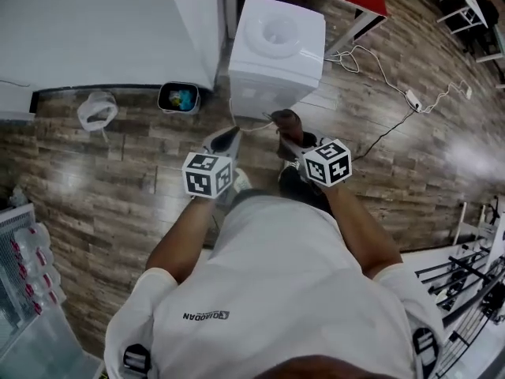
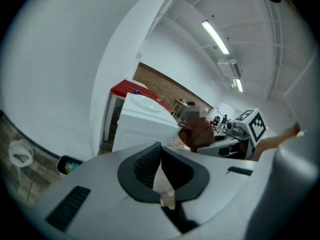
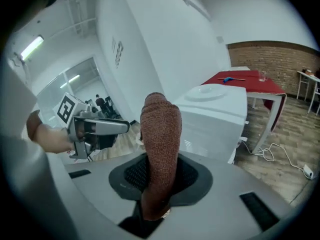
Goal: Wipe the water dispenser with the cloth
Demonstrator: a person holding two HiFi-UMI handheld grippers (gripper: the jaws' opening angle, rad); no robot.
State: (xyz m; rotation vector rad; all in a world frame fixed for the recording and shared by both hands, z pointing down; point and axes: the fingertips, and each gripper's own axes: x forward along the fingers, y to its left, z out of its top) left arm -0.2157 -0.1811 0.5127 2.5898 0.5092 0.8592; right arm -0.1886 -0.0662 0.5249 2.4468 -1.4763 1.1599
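Cloth (image 3: 161, 134), brown, gripped in right tongs (image 3: 160, 176)

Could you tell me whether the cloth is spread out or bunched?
Bunched: the cloth stands as a narrow roll, clamped in the right tongs.

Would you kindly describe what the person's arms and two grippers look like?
The left gripper and right gripper each have a light grey body, black ribbed fingers and a white cube with black square markers. The person wears a white short-sleeved shirt with dark lettering.
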